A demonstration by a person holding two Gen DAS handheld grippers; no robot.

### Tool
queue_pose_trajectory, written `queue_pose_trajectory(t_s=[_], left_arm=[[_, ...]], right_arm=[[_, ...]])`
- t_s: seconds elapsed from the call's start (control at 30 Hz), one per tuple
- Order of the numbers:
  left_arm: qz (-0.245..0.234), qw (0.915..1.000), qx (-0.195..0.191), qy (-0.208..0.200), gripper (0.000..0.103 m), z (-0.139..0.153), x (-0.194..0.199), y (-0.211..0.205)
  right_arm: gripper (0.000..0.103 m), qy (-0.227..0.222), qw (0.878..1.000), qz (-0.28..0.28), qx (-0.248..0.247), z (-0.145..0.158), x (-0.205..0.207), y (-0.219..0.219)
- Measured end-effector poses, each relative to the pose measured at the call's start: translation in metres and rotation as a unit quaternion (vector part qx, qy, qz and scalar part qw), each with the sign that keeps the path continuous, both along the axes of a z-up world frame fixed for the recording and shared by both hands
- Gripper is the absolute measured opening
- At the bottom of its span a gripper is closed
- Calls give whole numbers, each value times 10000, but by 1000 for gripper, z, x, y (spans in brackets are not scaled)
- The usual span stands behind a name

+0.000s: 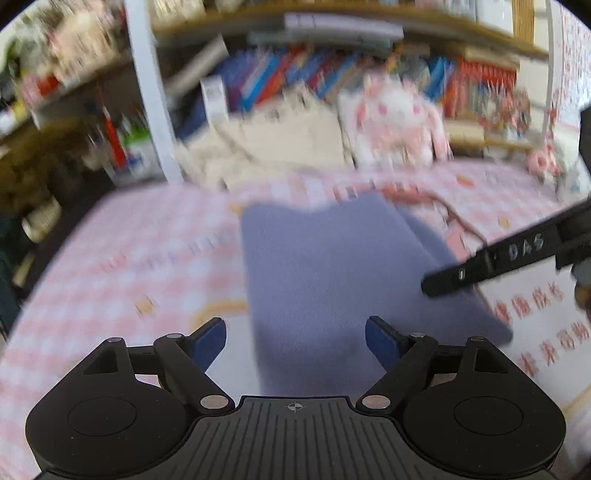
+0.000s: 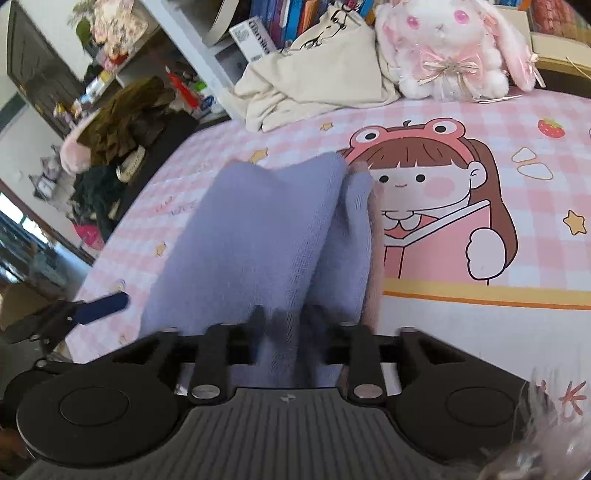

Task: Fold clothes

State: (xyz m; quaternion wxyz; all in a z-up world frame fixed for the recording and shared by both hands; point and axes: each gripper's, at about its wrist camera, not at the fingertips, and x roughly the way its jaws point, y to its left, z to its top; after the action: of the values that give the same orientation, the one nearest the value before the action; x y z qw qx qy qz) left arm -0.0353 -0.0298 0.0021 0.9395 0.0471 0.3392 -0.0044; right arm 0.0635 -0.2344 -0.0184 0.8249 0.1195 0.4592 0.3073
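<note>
The lavender knit garment [image 2: 266, 236] lies on the bed sheet [image 2: 480, 332], which is pink checked and carries a printed cartoon girl [image 2: 424, 206]. Relative to this girl, the garment sits just beside her on the side away from the strawberry print, and its raised fold touches the edge of her hair.

The right gripper [image 2: 284, 325] is pressed together on the near edge of the garment, and the cloth bunches up between its fingers (they look blurred here). The left gripper [image 1: 295, 339] is spread wide with nothing between its blue pads [image 1: 210, 341]; it hovers over the near end of the garment [image 1: 332, 266]. In the left wrist view, which is strongly blurred, the right gripper [image 1: 491, 262] reaches onto the garment's side nearest the girl.

Beyond the girl's head, a white plush rabbit [image 2: 443, 48] and a cream cloth bag [image 2: 317, 74] rest against a bookshelf [image 2: 295, 14].
</note>
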Motion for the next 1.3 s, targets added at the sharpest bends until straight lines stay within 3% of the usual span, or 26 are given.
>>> queue_pose_trajectory(t_s=[0.07,0.1,0.13,0.23,0.3,0.4,0.47,0.57,0.6,0.7,0.8,0.87,1.13,1.3], left_arm=[[34,9998,-129,-153,85,5,1,4],[88,9998,-134,-72,85,3,6,5],[144,9998,-132,10,85,1,11,6],[269,9992,-56,294,85,-12,22,9],[294,9984,-328,344,85,-15,21,16],[267,9967,-627,435,86,-18,22,23],[284,9965,-686,387,86,-13,20,27],[309,9960,-774,314,86,-5,18,33],[317,9958,-803,289,87,-2,17,35],[342,9952,-891,216,91,6,14,41],[372,9939,-1015,199,92,9,13,48],[409,9930,-1075,266,92,4,14,51],[337,9910,-1247,344,92,-1,26,58],[200,9853,-1624,494,91,-10,36,67]], right_arm=[[30,79,9999,-81,64,-2,3,-3],[24,93,9999,-94,76,-3,5,-2],[10,33,10000,-68,64,0,4,-1],[9,-629,9979,182,9,26,-12,3],[9,-1035,9936,391,-208,39,-26,7],[9,-612,9950,174,-775,16,-16,14],[9,-293,9970,32,-712,3,-9,13],[10,-420,9975,16,-569,14,-14,7],[14,-503,9973,-27,-543,19,-16,4],[52,-611,9961,-204,-608,28,-23,-6],[58,-455,9962,-331,-658,28,-25,-9],[68,-440,9959,-358,-709,28,-27,-8],[78,-416,9943,-415,-886,27,-33,1],[79,16,9955,-617,-713,15,-27,1]])
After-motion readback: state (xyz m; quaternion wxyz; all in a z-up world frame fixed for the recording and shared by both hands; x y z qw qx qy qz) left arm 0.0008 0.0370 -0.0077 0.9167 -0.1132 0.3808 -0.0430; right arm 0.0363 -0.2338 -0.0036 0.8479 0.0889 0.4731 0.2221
